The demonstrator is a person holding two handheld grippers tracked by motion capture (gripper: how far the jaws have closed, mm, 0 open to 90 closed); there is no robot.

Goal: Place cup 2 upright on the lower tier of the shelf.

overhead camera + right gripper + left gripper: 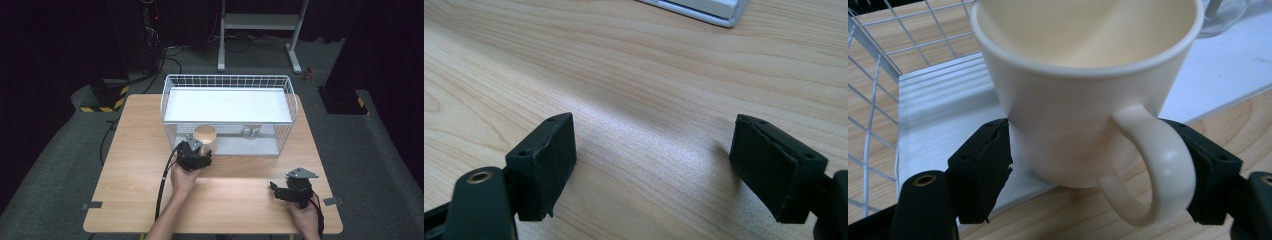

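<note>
Two black two-jaw grippers work at a pale wooden table (140, 165), and the white wire basket with a flat white tray floor (227, 107) near the table's far edge serves as the landmark. At the basket's near-left corner, the left gripper (196, 156) holds a cream ceramic mug with a loop handle (1083, 90): in the left gripper view its jaws press against the lower body of the mug from both sides, one pad at the left wall and the other behind the handle, which points toward the camera. The mug stands upright, mouth up and empty, with its base at the edge of the tray floor where that floor meets the wood; whether the base rests on anything or hangs just above cannot be told. Behind the mug, inside the basket toward its near-right part, sits a clear glass cup (249, 131). Well to the near right of the basket, the right gripper (281, 192) hangs low over bare wood with its jaws spread wide and nothing between them.
</note>
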